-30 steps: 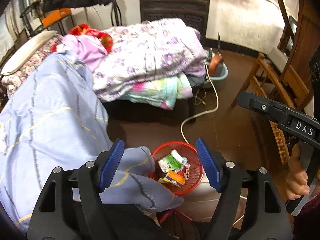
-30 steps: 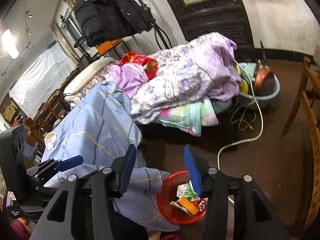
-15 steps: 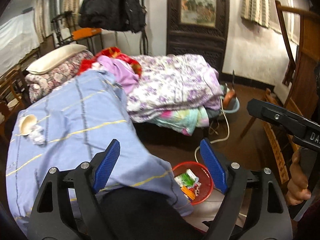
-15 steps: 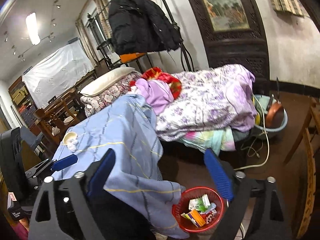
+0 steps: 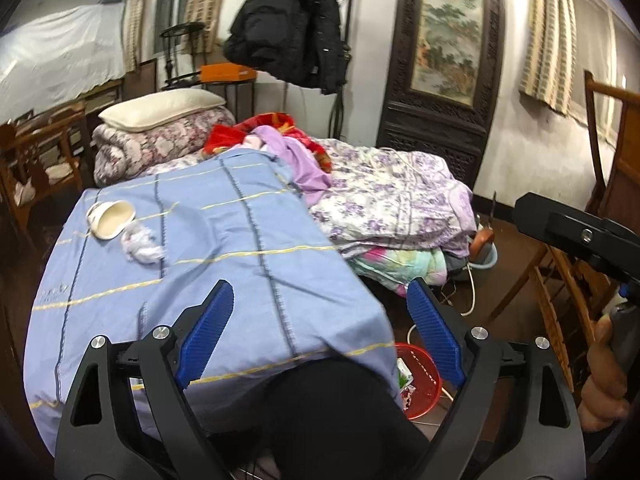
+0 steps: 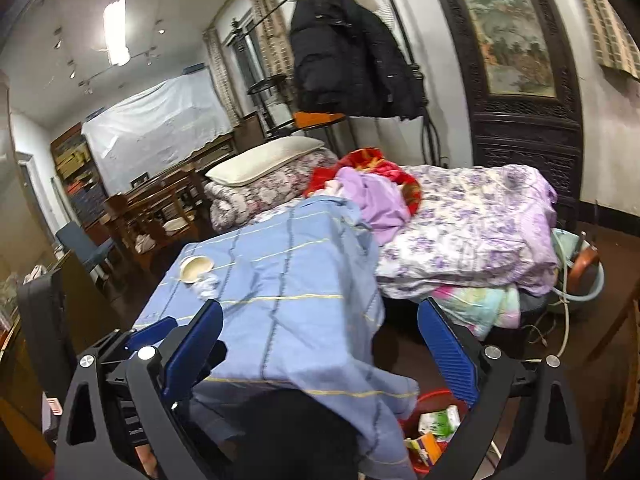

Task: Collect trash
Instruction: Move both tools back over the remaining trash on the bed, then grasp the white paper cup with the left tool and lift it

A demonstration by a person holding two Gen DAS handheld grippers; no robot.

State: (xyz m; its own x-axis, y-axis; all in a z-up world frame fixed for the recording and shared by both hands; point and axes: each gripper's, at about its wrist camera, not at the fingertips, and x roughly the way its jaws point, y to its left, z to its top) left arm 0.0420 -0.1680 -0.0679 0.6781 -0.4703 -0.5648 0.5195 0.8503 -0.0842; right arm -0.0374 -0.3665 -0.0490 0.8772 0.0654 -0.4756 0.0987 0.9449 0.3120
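A white paper cup [image 5: 110,220] lies on its side on the blue cloth [image 5: 224,248], with a crumpled white tissue [image 5: 142,246] beside it. Both also show in the right wrist view: the cup [image 6: 195,268] and the tissue [image 6: 207,286]. A red mesh basket [image 5: 420,380] with wrappers stands on the floor under the cloth's near right corner; it also shows in the right wrist view [image 6: 434,428]. My left gripper [image 5: 320,334] is open and empty above the cloth's near edge. My right gripper [image 6: 320,354] is open and empty, to the right of the left one.
A bed with a purple floral quilt [image 5: 396,204] lies beyond the cloth. A wooden chair [image 5: 560,280] stands at the right. A white cable [image 5: 472,300] trails on the brown floor beside a blue basin [image 6: 580,280]. A black jacket [image 5: 288,20] hangs behind.
Both grippers have lifted and tilted up from over the red basket. The cloth top with the cup and tissue has come into view. The basket has dropped to the lower right.
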